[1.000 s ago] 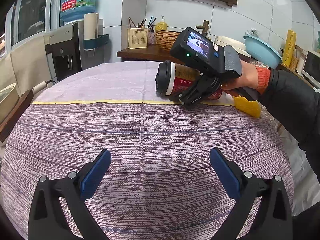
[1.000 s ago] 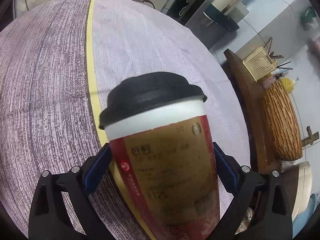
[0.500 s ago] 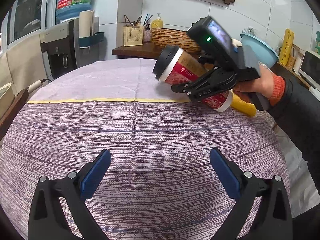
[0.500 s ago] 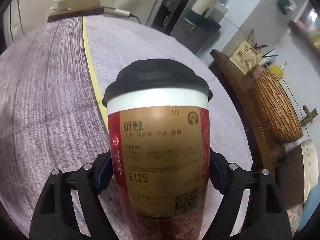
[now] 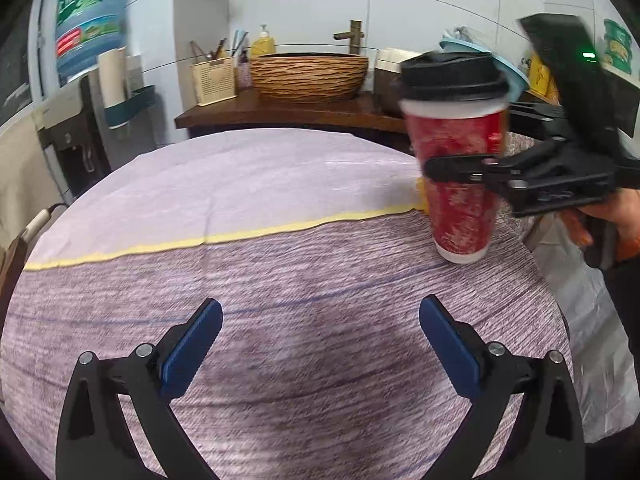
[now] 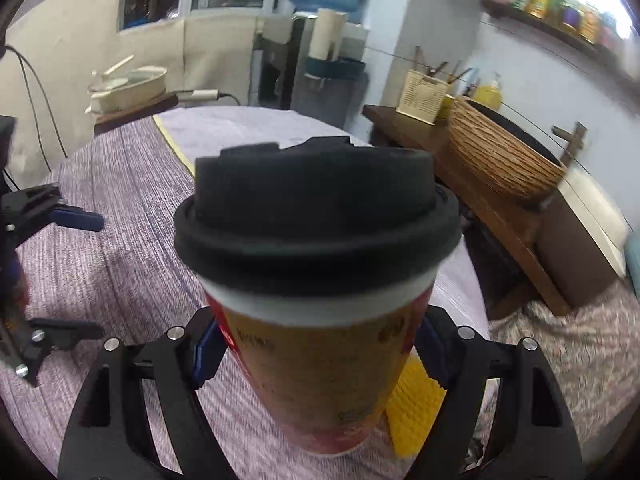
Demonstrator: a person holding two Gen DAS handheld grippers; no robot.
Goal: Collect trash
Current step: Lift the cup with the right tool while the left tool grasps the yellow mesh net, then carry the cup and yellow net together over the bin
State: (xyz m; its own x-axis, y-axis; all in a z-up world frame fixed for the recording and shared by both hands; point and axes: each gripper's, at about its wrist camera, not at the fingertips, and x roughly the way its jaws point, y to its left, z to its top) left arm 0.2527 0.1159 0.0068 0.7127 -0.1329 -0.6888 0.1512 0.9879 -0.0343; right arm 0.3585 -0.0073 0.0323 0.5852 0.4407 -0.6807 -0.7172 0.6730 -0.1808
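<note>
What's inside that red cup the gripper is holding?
That cannot be seen. A black lid covers the top of the cup, and its paper wall is opaque. The right gripper holds it upright, so whether any drink remains stays hidden.

Left gripper (image 5: 320, 316): at 6 o'clock, jaws spread wide, blue pads (image 5: 192, 348) bare, nothing between them.
Right gripper (image 5: 460, 170): at 3 o'clock, black, clamped across the cup's middle.
Paper cup (image 5: 460, 196): red, black lid (image 5: 452, 76), upright, slightly blurred; whether its base touches the table cannot be told.
Table (image 5: 280, 280): round, purple striped cloth, yellow band (image 5: 200, 238) crossing from 9 toward 3 o'clock.
Woven basin (image 5: 308, 74): at 12 o'clock, on a wooden counter behind the table.
Water bottle (image 5: 88, 20): at 10 o'clock, blue, inverted on a dispenser.
</note>
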